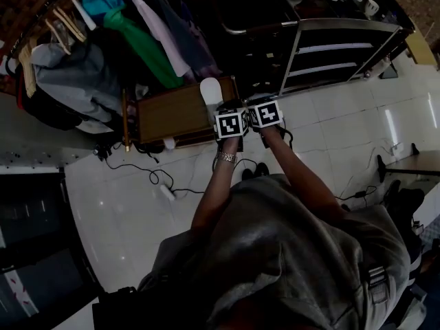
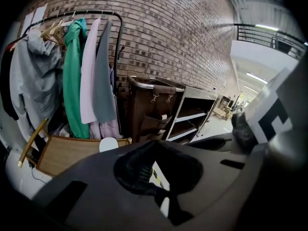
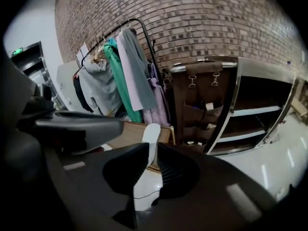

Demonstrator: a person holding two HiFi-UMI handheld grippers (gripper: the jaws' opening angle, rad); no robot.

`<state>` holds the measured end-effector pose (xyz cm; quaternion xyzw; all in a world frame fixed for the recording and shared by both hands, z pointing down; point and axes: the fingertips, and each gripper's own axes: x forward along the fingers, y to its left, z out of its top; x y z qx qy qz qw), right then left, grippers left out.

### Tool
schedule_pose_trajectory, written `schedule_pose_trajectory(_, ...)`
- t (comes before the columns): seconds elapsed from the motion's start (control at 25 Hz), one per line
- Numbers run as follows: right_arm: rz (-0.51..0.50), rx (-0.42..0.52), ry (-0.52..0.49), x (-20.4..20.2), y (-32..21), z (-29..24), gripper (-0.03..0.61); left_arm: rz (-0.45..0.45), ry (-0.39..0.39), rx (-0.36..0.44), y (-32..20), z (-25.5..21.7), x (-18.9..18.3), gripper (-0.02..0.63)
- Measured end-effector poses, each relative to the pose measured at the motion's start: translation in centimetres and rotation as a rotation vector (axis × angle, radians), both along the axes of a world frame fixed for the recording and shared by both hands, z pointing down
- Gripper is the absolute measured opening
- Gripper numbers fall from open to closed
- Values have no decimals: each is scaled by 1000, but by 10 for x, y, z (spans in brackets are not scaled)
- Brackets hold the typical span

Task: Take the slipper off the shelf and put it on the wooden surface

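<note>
The right tongs [image 3: 150,150] are drawn almost shut, with nothing held. The left tongs [image 2: 154,148] are likewise closed and empty. The white slipper [image 1: 211,91] is seen lying on the wooden surface [image 1: 172,112], upper centre, left of the shelf [image 1: 344,50].

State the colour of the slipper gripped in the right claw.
The slipper is plain white; the right gripper view shows it best.
</note>
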<state>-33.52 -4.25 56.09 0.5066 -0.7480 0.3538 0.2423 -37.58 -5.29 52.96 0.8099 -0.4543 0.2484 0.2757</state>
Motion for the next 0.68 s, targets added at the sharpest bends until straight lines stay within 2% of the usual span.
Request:
schedule_pose_trajectory(0.2, 31, -15, 101, 36, 11, 0, 47, 38, 7, 5, 9, -5, 28, 3)
schedule_pose_trajectory(0.32, 47, 8, 143, 52, 12, -7, 48, 53, 14, 26, 11, -7, 39, 3)
schedule_pose_trajectory(0.48, 53, 22, 131, 62, 16, -16, 58, 52, 8, 45, 8, -9, 48, 3)
schedule_pose_trajectory(0.68, 47, 61, 60, 57, 13, -31, 72, 67, 7, 57, 8, -15, 55, 3)
